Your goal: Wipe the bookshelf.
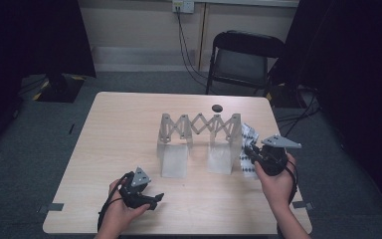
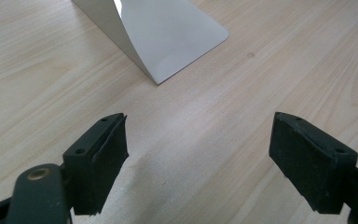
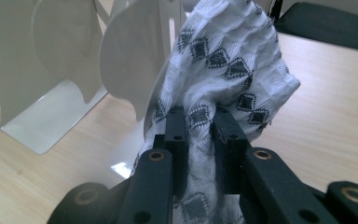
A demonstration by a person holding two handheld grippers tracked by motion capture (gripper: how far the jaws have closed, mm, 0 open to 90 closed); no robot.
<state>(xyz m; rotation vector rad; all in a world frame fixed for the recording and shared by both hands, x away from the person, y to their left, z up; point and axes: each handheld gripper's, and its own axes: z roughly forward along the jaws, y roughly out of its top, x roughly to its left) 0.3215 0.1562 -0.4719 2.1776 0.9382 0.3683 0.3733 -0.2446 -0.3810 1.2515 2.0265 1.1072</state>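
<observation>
White patterned cloth point(image 3: 219, 70) pinched thin in right tool point(image 3: 200, 121) beside rack point(image 1: 199, 127) at centre right of high view, liable to snag or topple it; left tool point(image 2: 198, 140) spread, idle over counter point(image 2: 37, 70).

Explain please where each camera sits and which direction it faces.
High view: above the person's side, facing forward and down at the table; both hands show.
Left gripper view: on the left claw, facing the tabletop; open jaws show.
Right gripper view: on the right claw, facing the patterned cloth it grips.
Shared: the white folding rack.
</observation>
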